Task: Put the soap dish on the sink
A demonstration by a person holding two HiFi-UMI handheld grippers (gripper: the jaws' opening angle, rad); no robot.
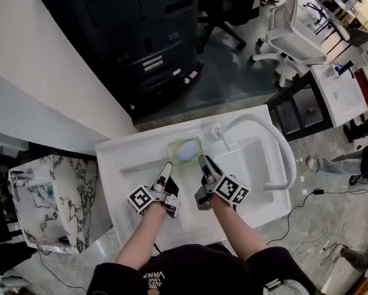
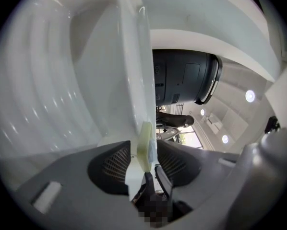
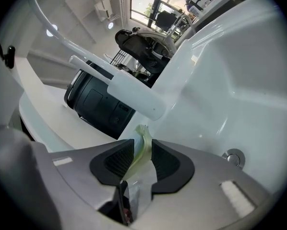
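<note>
**Soap dish on the far ledge of the sink, a gripper at each side**

Soap dish (image 1: pixel 185 150): a pale green, square, translucent tray with a pale oval in it. In the head view we see it sitting on the far ledge of the sink (image 1: pixel 119 165), just left of the tap (image 1: pixel 276 141) base and beyond the basin.

Left gripper (image 1: pixel 167 166): it reaches in from the near side to the dish's left edge. In the left gripper view its jaws stand wide apart, with the rim of the dish passing edge-on between the two dark ribbed pads. A gap shows on at least one side, so we read no clamp on the dish.

Right gripper (image 1: pixel 204 162): it meets the dish's right edge in the same way. In the right gripper view its jaws are likewise spread, and the thin green rim rises between the pads. The pads stand so near the rim there that we cannot rule out a light touch.

The person's forearms enter from the bottom of the head view, one behind each marker cube. A dark printer (image 1: pixel 141 42) stands beyond the sink.
</note>
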